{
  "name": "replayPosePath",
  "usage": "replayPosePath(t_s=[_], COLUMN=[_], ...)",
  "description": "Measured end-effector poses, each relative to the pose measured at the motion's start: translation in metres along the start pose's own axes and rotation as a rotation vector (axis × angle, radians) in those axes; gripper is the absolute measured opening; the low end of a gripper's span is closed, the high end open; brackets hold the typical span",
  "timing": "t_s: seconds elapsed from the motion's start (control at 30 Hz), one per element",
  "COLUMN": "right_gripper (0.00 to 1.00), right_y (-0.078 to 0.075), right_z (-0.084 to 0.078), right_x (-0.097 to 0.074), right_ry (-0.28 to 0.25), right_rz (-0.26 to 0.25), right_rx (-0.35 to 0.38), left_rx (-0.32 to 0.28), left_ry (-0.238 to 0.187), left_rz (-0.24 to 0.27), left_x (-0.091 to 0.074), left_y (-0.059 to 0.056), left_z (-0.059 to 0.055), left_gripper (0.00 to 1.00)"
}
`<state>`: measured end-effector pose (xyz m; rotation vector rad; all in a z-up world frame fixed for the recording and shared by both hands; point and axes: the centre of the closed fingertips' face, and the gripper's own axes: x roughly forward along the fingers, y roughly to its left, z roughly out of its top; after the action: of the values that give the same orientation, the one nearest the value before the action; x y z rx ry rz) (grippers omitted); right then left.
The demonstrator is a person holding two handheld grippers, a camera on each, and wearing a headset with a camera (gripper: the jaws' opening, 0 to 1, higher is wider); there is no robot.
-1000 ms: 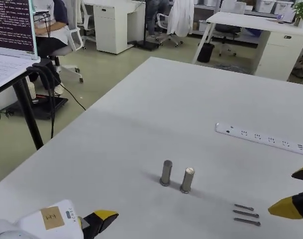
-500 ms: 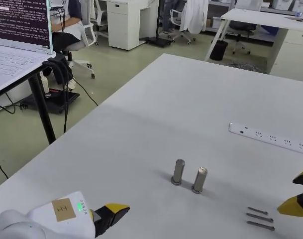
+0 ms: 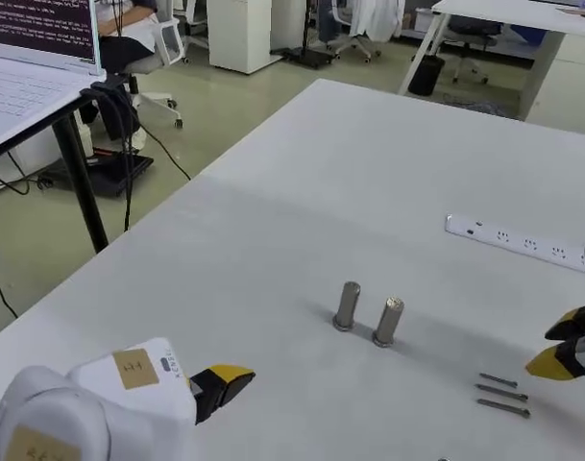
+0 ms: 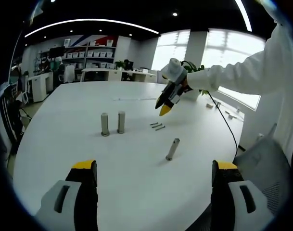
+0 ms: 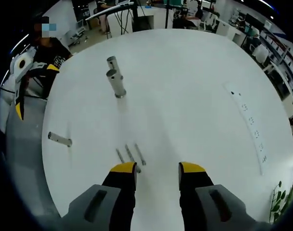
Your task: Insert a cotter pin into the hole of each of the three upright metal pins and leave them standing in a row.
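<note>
seen from the head, two upright pins (image 3: 347, 306) stand side by side on the white table (image 3: 273, 250), close but not touching; three cotter pins (image 3: 501, 394) lie flat and parallel to their right; the right gripper (image 3: 561, 346) hangs just beside the cotter pins, touching none, its jaws a little apart; the left gripper (image 3: 225, 382) sits low at the near left, well apart from the pins; a strip (image 3: 518, 243) lies farther back on the right; along the left gripper's jaws, spread wide and empty, the upright pins stand left of centre, the cotter pins lie just right of them, and a third pin (image 4: 172, 149) lies on its side nearer the camera, apart from the rest; beyond, a white sleeve (image 4: 242, 72) carries the right gripper, tips pointing down over the cotter pins; along the right gripper's jaws, open with a clear gap and gripping nothing, the cotter pins lie just past the left tip; the upright pins stand farther off, the third pin lies flat to the left, and the strip runs along the right.
</note>
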<state>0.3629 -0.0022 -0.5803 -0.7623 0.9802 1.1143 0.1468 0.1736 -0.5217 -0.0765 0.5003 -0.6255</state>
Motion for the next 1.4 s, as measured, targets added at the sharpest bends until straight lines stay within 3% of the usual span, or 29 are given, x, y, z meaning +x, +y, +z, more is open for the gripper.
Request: replayPosePath(t_s=[0.1,0.27,0.53,0.83,1.13,1.4], right_gripper=[0.29,0.25,0.14,0.13,0.09,0.03], right_y=[0.002,0.009,0.014,0.024,0.025,0.026], right_z=[-0.003,-0.002,0.004,-0.003,-0.004,-0.004], right_x=[0.008,0.016,0.022,0.031,0.035,0.035], right_ry=[0.039,0.060,0.060,0.118,0.135,0.109], right_rz=[0.005,0.017,0.021,0.052,0.043,0.077], right_rx=[-0.053,-0.086,-0.139,-0.194,-0.228,-0.234], left_rx=[-0.006,-0.010,-0.018,-0.025,-0.029,-0.031], left_ry=[-0.001,0.003,0.003,0.002,0.002,0.012], left_rz=[0.004,-0.004,-0.013,-0.023,-0.036,-0.035], left_x=[0.000,0.001,0.003,0.005,0.006,0.006], left_y=[0.002,0.001,-0.001,-0.002,-0.005,-0.005], left_z=[0.000,0.000,-0.001,-0.001,-0.002,-0.005], left_gripper=[0.97,0.96,0.96,0.95,0.94,0.94])
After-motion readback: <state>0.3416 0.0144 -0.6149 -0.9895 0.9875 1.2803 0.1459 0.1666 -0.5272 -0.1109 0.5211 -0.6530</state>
